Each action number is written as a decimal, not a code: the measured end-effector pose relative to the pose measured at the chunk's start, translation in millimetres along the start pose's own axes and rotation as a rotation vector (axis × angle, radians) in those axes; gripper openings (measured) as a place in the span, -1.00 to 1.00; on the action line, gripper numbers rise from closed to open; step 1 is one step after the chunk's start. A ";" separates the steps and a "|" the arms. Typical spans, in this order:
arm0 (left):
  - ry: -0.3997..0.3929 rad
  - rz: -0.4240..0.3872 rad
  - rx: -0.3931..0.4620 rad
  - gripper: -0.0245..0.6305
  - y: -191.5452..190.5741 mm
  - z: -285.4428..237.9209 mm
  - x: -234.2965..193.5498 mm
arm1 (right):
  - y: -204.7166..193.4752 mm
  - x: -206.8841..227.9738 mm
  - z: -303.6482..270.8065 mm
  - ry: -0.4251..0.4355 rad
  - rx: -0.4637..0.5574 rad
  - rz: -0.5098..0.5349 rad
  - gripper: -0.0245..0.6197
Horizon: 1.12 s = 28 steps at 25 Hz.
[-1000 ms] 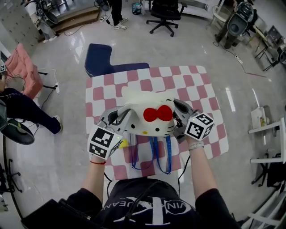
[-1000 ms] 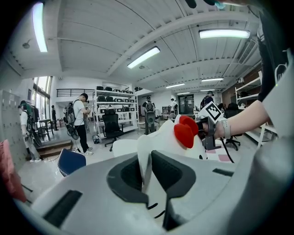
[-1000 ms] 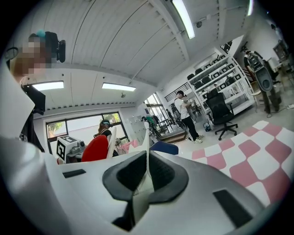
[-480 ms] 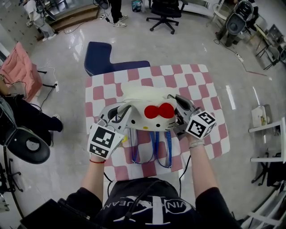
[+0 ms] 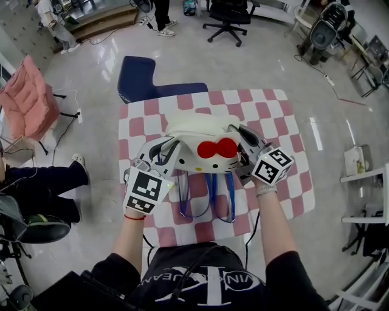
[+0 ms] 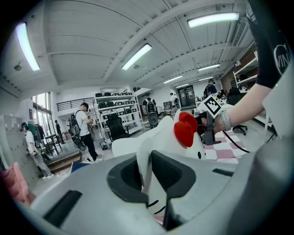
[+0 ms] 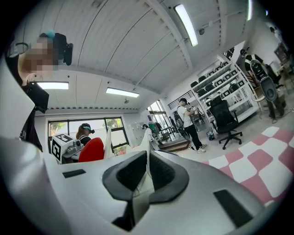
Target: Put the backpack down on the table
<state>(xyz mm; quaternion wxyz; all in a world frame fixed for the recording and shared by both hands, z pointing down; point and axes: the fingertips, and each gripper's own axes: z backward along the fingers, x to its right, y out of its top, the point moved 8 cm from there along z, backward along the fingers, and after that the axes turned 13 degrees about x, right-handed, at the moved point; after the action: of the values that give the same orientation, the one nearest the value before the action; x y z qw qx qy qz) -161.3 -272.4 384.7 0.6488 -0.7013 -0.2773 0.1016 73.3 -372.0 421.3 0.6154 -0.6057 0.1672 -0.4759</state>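
Observation:
A white cat-face backpack [image 5: 203,155] with a red bow [image 5: 217,148] hangs between my two grippers above the pink-and-white checked table [image 5: 273,115]. Its blue straps [image 5: 209,194] dangle toward me. My left gripper [image 5: 165,155] is shut on the backpack's left edge; in the left gripper view the white fabric [image 6: 146,160] is pinched between the jaws, with the bow [image 6: 185,130] beyond. My right gripper [image 5: 243,149] is shut on the right edge; the white fabric [image 7: 144,176] sits squeezed between its jaws.
A dark blue mat [image 5: 143,79] lies on the floor beyond the table's far left corner. A pink chair [image 5: 27,100] stands at the left, a black office chair [image 5: 230,15] at the back. People stand far off [image 6: 82,131].
The backpack and both grippers stay nearly in place, shifting slightly toward the table's far side. The seated person at the left has moved.

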 end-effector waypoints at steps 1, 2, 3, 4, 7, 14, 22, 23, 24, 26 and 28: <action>0.002 -0.008 -0.002 -0.79 -1.4 -0.1 0.2 | -1.7 0.9 -0.6 0.004 -0.001 0.005 -0.88; -0.001 -0.017 -0.003 -0.79 -3.3 -0.5 -0.1 | -3.2 1.9 -2.0 0.009 -0.003 0.011 -0.88; -0.008 -0.027 -0.002 -0.79 -5.7 -0.9 0.1 | -4.4 2.6 -3.4 0.014 -0.003 0.018 -0.88; -0.018 -0.035 0.002 -0.79 -8.0 -1.2 1.2 | -5.2 3.1 -4.0 0.019 -0.001 0.023 -0.88; -0.037 -0.045 0.011 -0.79 -9.5 -1.3 7.5 | -5.5 4.5 -0.9 0.036 0.006 0.035 -0.88; -0.078 -0.071 0.011 -0.81 -13.7 5.9 17.1 | -13.1 3.6 6.9 0.069 0.005 0.041 -0.87; -0.134 -0.059 0.009 -0.81 -17.3 14.8 32.7 | -16.5 0.2 24.0 0.086 -0.001 0.023 -0.86; -0.142 -0.060 0.008 -0.81 -17.7 16.2 33.4 | -16.6 -0.6 25.1 0.092 -0.005 0.023 -0.86; -0.152 -0.061 0.008 -0.81 -17.9 17.3 33.9 | -16.7 -1.2 26.3 0.097 -0.010 0.023 -0.86; -0.174 -0.057 0.012 -0.81 -17.5 18.8 34.0 | -16.7 -1.8 28.5 0.106 -0.021 0.023 -0.86; -0.196 -0.042 0.027 -0.81 -15.9 20.1 32.6 | -16.4 -2.2 30.2 0.115 -0.033 0.025 -0.86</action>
<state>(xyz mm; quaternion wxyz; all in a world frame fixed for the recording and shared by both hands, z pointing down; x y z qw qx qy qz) -148.5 -238.2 404.5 0.6299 -0.6732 -0.3528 0.1599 89.5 -349.4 441.7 0.6007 -0.5851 0.2176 -0.4996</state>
